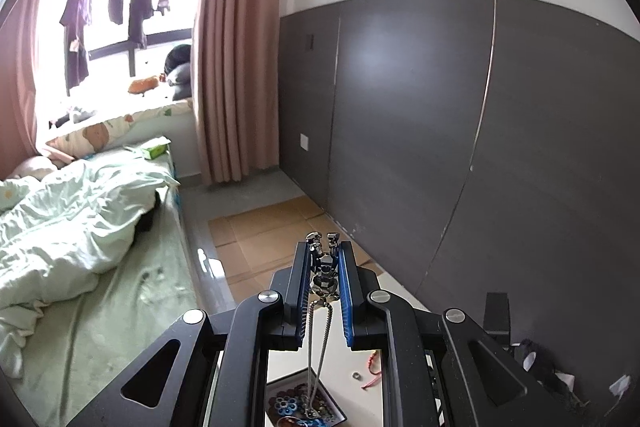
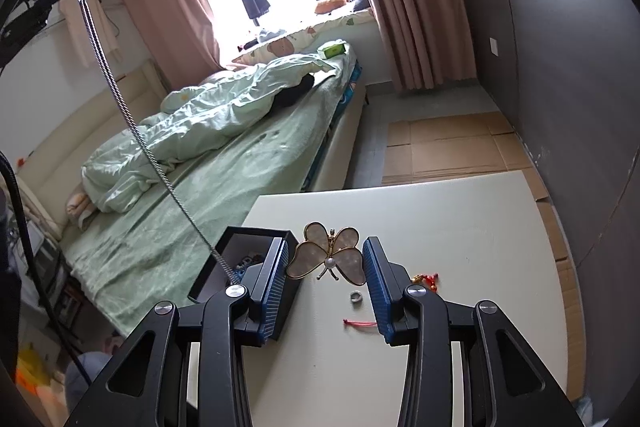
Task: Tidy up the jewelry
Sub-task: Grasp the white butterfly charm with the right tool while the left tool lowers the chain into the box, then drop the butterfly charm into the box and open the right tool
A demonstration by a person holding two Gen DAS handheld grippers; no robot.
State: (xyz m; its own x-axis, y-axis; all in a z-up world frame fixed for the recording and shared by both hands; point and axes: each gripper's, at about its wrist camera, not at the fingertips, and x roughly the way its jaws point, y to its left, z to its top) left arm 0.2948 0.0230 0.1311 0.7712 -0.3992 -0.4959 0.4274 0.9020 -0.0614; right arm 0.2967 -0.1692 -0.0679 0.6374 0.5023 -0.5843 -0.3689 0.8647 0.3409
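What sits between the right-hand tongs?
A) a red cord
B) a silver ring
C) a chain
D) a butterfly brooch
D: the butterfly brooch lies on the table in the gap of the open right tongs; the ring and red cord lie nearer the camera, and the chain hangs from the left tongs.
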